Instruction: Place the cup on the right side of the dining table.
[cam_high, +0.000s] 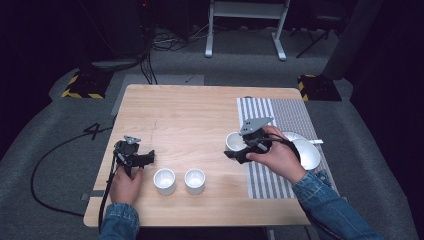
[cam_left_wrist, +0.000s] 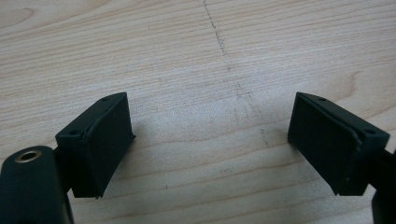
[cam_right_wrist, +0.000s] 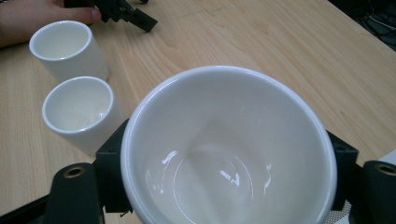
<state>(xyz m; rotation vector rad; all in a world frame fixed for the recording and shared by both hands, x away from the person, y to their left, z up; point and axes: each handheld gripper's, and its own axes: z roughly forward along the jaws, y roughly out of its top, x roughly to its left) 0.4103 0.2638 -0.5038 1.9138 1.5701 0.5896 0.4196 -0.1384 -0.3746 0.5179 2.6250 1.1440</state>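
White cup (cam_right_wrist: 229, 149) sits clamped between the right tool's (cam_high: 239, 148) jaws above the bench (cam_high: 195, 110); the left tool (cam_left_wrist: 210, 140) rests spread wide, empty, beside two cups (cam_high: 164, 180).

Three white cups (cam_high: 164, 181) (cam_high: 194, 181) (cam_high: 234, 141), one plate (cam_high: 307, 152), two claws (cam_high: 148, 158) (cam_high: 231, 152).

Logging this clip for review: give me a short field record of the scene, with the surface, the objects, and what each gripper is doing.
surface: wooden table with a striped mat on its right side
cups: two small white cups standing side by side near the front edge, both empty
plate: white plate on the mat
left gripper: open, over bare wood
right gripper: jaws on either side of a white bowl, empty
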